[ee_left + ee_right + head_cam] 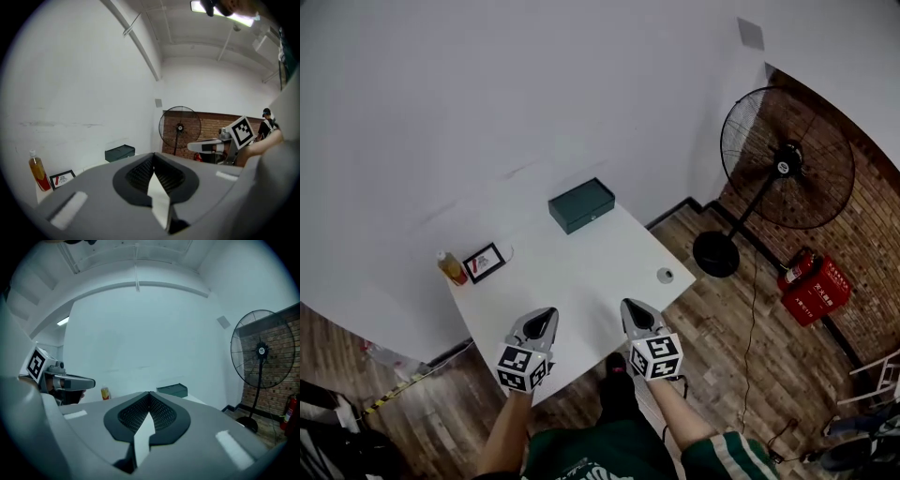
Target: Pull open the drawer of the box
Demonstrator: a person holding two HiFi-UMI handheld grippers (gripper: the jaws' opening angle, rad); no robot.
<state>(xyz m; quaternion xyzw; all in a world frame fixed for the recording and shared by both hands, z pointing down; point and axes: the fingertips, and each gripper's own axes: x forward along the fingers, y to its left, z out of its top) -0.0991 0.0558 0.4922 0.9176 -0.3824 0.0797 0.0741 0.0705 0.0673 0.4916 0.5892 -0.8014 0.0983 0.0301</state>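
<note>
A dark green box (581, 204) stands at the far edge of the white table (581, 272), against the wall, its drawer front closed with a small pale handle facing me. It also shows small in the left gripper view (119, 152) and the right gripper view (172, 390). My left gripper (539, 323) hovers over the table's near edge, jaws shut and empty. My right gripper (636, 314) hangs beside it, also shut with nothing held. Both are well short of the box.
A bottle of orange liquid (451, 268) and a small framed card (485, 262) stand at the table's left. A small round object (665, 275) lies near the right edge. A floor fan (783, 173) and red fire extinguishers (811, 286) stand to the right.
</note>
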